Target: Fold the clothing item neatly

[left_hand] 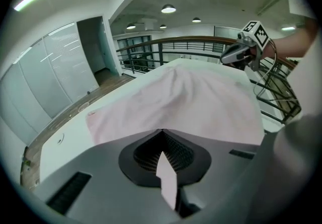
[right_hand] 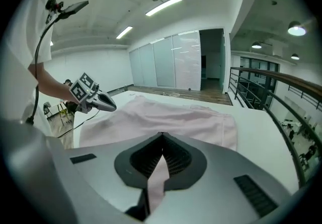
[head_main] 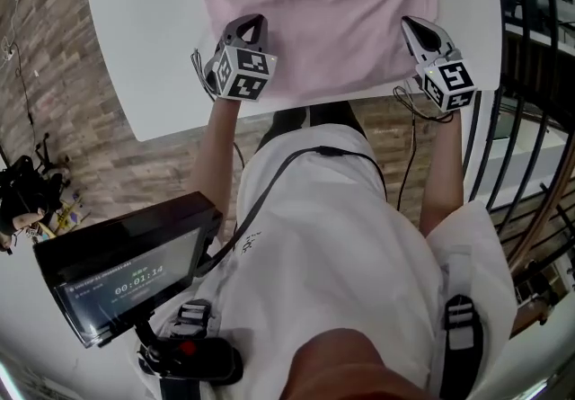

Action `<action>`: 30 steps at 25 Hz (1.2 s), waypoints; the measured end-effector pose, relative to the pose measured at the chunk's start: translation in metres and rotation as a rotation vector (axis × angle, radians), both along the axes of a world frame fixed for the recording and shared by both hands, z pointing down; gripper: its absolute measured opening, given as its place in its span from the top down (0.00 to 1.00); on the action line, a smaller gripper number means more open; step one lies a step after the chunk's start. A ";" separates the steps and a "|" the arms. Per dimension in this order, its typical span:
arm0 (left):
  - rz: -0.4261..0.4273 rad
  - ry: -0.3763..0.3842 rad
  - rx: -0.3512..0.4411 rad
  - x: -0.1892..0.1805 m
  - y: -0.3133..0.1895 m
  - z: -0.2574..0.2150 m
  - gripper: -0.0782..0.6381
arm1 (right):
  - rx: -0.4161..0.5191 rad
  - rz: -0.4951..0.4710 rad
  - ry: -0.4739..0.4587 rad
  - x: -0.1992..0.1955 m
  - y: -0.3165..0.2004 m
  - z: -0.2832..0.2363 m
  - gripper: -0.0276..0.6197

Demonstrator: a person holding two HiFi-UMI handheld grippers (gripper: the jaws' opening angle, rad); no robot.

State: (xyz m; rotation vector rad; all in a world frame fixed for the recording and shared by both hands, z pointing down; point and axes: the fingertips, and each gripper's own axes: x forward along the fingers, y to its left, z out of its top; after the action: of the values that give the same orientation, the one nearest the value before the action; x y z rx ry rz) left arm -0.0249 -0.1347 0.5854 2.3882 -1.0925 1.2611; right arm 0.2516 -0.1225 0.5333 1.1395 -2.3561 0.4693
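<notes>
A pale pink garment (head_main: 323, 7) lies spread on the white table (head_main: 144, 39), and its near hem is lifted by both grippers. My left gripper (head_main: 252, 24) is shut on the hem's left corner, with a strip of pink fabric (left_hand: 167, 180) showing between its jaws. My right gripper (head_main: 412, 24) is shut on the hem's right corner, and pink fabric (right_hand: 157, 177) is pinched there too. The left gripper view catches the right gripper (left_hand: 235, 54) across the cloth (left_hand: 186, 102). The right gripper view catches the left gripper (right_hand: 98, 101) beyond the cloth (right_hand: 166, 117).
The table's near edge (head_main: 180, 124) runs just in front of my body. A dark railing (head_main: 530, 75) stands close on the right. A screen on a mount (head_main: 126, 272) hangs at my lower left. The floor (head_main: 54, 75) is wood-patterned, with a black chair (head_main: 27, 182) at far left.
</notes>
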 end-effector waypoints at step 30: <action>0.296 -0.057 0.019 -0.008 0.262 -0.031 0.89 | -0.041 0.153 0.193 -0.024 0.263 -0.002 0.95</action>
State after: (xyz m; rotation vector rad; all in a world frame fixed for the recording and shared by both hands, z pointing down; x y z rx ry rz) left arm -0.0331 0.1275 0.5540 2.6151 -0.7877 1.4228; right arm 0.2277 0.1407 0.5311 1.2918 -2.0957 0.4366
